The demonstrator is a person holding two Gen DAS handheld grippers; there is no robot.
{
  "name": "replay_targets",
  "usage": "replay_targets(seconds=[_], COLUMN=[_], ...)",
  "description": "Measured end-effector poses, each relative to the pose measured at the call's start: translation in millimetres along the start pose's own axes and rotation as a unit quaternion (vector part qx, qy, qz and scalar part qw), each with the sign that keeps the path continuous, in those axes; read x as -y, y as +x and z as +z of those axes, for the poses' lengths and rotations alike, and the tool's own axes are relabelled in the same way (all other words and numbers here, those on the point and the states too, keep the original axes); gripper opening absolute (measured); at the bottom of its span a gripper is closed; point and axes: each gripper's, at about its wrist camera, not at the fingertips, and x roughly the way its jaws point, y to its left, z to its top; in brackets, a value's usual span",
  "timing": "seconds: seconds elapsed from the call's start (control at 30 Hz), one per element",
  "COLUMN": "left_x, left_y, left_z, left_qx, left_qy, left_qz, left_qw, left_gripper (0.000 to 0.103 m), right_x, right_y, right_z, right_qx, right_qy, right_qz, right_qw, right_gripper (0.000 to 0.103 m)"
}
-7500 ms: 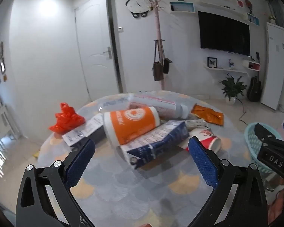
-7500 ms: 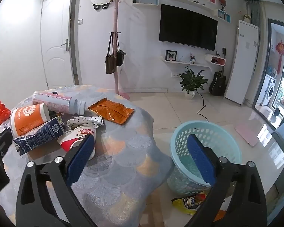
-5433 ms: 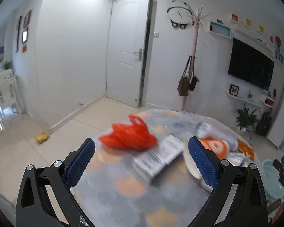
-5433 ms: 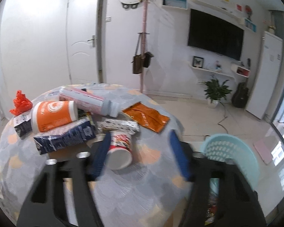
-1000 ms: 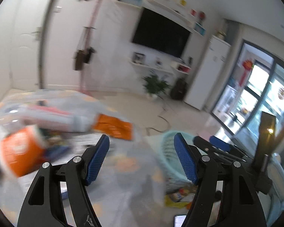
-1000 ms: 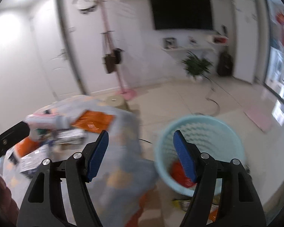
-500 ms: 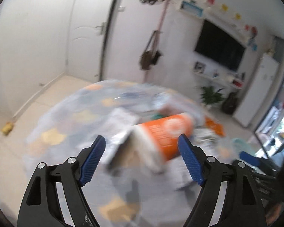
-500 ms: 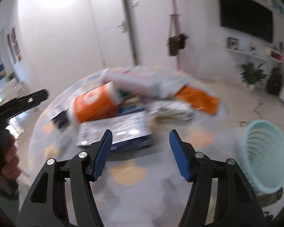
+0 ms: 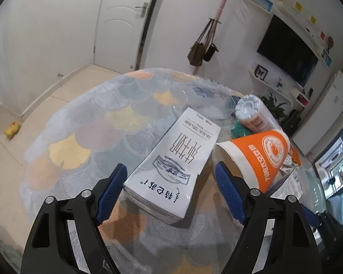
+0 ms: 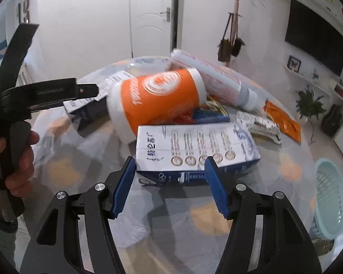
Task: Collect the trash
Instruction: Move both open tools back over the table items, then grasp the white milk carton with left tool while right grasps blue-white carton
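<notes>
L gripper [image 9: 170,183] spread round white carton [image 9: 175,162]; R gripper [image 10: 168,180] spread at blue-white carton [image 10: 195,147].

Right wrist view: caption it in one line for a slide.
Open right gripper closes in on a milk carton lying beside an orange cup on the cluttered table, basket waiting at right.

Counted on the bench [image 10: 84,207]: two milk cartons [image 10: 194,145] [image 9: 173,162], one orange paper cup [image 10: 157,98], one pink bottle [image 10: 215,82], one orange foil packet [image 10: 283,119], one crumpled white wrapper [image 10: 260,124]; at three o'clock, one teal basket [image 10: 331,196].
</notes>
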Motion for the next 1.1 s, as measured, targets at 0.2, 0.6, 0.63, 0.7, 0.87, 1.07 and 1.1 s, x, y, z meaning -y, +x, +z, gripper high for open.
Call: replay_targets(seconds=[0.2, 0.6, 0.63, 0.7, 0.87, 1.07, 1.1], left_x=[7, 21, 22, 21, 11, 5, 5], left_y=[3, 37, 36, 32, 11, -17, -20], left_z=[-1, 4, 3, 2, -9, -18, -19], left_qx=[-0.011, -0.070, -0.069, -0.066, -0.049, -0.018, -0.016], left_qy=[0.026, 0.089, 0.094, 0.096, 0.068, 0.038, 0.035], left_qz=[0.002, 0.048, 0.053, 0.046, 0.034, 0.026, 0.028], left_qw=[0.9996, 0.9924, 0.9918, 0.9921, 0.9959, 0.9988, 0.9989], left_gripper=[0.078, 0.072, 0.064, 0.056, 0.054, 0.052, 0.052], right_x=[50, 116, 114, 113, 115, 121, 123], right_y=[-11, -23, -20, -7, 24, 44, 46], right_z=[-20, -19, -17, -9, 3, 10, 10], right_qx=[-0.006, -0.018, -0.020, -0.031, -0.065, -0.090, -0.092], right_qy=[0.028, 0.126, 0.132, 0.149, 0.197, 0.237, 0.243], right_qz=[-0.039, 0.003, 0.012, 0.019, 0.028, 0.031, 0.037], right_qw=[0.999, 0.992, 0.991, 0.988, 0.978, 0.967, 0.965], right_gripper=[0.059, 0.074, 0.074, 0.075, 0.083, 0.085, 0.085])
